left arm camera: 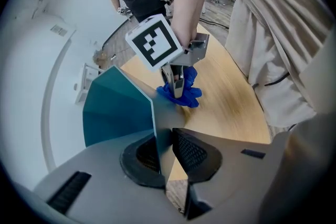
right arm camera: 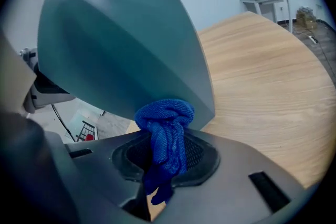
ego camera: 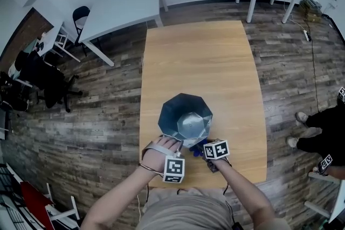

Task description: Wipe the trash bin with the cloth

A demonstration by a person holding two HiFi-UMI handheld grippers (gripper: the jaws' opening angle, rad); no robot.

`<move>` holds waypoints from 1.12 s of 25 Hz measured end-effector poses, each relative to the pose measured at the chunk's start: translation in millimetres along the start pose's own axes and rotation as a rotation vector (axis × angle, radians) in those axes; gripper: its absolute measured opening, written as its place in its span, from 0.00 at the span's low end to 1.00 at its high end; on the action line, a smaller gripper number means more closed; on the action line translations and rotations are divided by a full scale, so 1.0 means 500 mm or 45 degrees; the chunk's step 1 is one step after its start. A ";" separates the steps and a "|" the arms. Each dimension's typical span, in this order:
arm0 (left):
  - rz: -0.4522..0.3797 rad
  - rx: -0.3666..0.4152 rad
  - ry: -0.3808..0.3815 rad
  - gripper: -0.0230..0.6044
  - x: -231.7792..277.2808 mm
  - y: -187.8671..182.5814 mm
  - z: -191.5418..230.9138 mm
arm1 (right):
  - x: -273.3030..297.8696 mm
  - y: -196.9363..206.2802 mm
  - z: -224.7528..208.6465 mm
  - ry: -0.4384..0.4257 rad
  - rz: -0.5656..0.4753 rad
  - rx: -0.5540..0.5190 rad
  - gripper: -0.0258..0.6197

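Seen from the head camera, a teal, many-sided trash bin (ego camera: 185,118) stood open-topped on a pale wooden desk (ego camera: 199,62), in the lower centre of the frame near the desk's near edge. Two bare forearms reached up from the bottom of the frame toward it. The left hand (ego camera: 158,157) wrapped around the left gripper (left arm camera: 164,152), which pointed steeply down at the bin's near rim. In the left gripper view its jaws were closed on the bin's thin wall, one pad inside and one outside. The right gripper (right arm camera: 168,157) sat just right of the left one, low beside the bin's outer wall and angled downward, with its marker cube facing up. In the right gripper view its jaws were clamped on a bunched blue cloth (right arm camera: 165,128), whose rounded top rose above the pads and touched the lower outside face of the bin, close to the desk surface.
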State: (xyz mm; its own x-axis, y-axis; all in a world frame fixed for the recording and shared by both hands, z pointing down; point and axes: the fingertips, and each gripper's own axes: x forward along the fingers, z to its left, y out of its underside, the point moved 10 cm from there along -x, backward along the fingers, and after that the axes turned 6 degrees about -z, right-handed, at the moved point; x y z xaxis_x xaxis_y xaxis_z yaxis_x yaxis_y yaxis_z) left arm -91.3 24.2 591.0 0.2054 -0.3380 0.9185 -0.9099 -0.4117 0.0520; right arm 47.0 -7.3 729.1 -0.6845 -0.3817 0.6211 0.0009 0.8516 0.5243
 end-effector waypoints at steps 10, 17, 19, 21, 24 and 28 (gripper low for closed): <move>-0.022 -0.007 0.003 0.12 0.002 0.004 -0.002 | 0.116 0.067 -0.079 0.113 0.092 -0.002 0.16; -0.015 -0.017 -0.008 0.12 0.004 0.006 -0.005 | 0.134 0.081 -0.094 0.135 0.092 0.001 0.16; -0.012 -0.001 -0.018 0.12 0.002 0.005 -0.010 | 0.114 0.082 -0.084 0.139 0.096 -0.008 0.16; -0.016 0.003 -0.045 0.12 0.000 0.010 -0.013 | 0.088 0.080 -0.070 0.131 0.102 -0.027 0.16; -0.016 -0.012 -0.064 0.17 -0.005 0.029 -0.015 | 0.044 0.069 -0.037 0.084 0.072 -0.060 0.16; 0.028 -0.016 -0.056 0.25 -0.002 0.050 -0.014 | -0.038 0.058 0.017 0.011 -0.005 -0.094 0.16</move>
State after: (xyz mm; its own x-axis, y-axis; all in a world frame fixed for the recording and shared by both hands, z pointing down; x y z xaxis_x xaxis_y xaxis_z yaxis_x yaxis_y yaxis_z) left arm -116.7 20.2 594.2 0.2008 -0.3836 0.9014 -0.9187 -0.3932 0.0373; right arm 53.6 27.8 727.7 -0.6784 -0.3880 0.6238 0.0525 0.8214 0.5680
